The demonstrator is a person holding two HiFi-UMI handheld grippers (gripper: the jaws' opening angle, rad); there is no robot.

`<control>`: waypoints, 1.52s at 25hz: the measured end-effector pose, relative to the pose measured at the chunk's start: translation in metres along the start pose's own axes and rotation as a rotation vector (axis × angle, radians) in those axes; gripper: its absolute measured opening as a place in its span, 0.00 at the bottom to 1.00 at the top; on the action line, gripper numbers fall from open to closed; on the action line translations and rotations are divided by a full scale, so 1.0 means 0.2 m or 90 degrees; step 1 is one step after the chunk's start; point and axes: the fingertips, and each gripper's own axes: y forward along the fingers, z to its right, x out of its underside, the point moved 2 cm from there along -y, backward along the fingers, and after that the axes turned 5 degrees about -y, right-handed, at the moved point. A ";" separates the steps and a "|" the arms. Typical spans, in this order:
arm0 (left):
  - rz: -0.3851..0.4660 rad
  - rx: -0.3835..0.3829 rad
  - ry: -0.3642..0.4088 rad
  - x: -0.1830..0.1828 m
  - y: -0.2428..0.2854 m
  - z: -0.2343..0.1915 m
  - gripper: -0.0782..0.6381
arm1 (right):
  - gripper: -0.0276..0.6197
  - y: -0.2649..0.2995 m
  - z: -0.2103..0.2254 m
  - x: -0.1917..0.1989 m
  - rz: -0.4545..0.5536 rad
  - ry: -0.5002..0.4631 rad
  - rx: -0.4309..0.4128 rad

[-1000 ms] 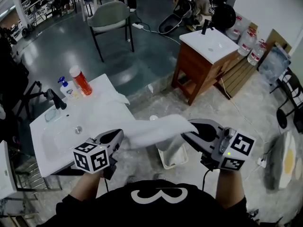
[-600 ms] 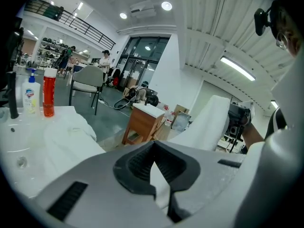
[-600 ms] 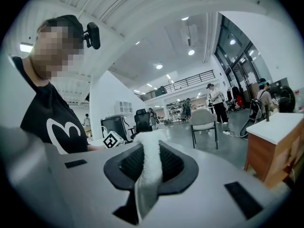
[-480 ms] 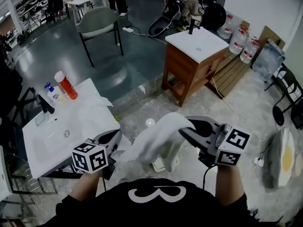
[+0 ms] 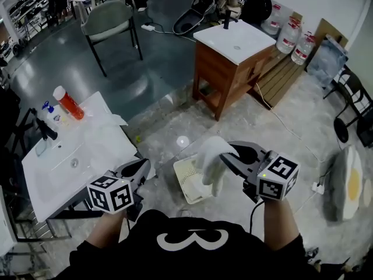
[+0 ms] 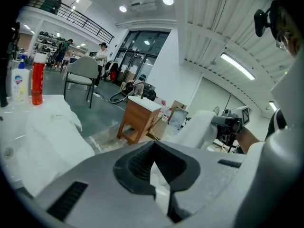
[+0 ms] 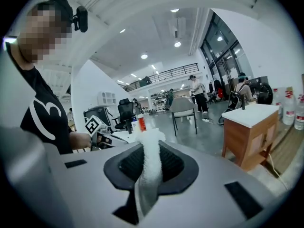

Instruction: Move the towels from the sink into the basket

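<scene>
Head view: right gripper (image 5: 225,156) clenched on crumpled white cloth towel (image 5: 212,163), hanging just above rectangular white plastic basket (image 5: 182,178) on floor (image 5: 280,121); left gripper (image 5: 143,169) narrowly parted, empty, beside white sink tabletop (image 5: 64,171)

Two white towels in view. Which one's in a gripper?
The bunched towel clamped in the right gripper, hanging by the basket. The other towel lies spread on the white sink top, no gripper on it.

White towel (image 5: 211,156), cream basket (image 5: 182,177), orange-red bottle (image 5: 69,102), brown wooden cabinet (image 5: 224,77).
</scene>
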 end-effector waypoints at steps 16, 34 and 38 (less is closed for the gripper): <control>-0.066 0.021 -0.011 0.19 0.30 -0.01 0.12 | 0.14 0.33 0.26 0.78 -0.166 0.076 0.073; -0.111 -0.005 -0.036 0.26 0.44 -0.16 0.12 | 0.28 0.68 0.55 1.60 -0.339 0.207 0.116; -0.114 -0.007 -0.038 0.26 0.43 -0.19 0.12 | 0.40 0.66 0.62 1.64 -0.346 0.222 0.148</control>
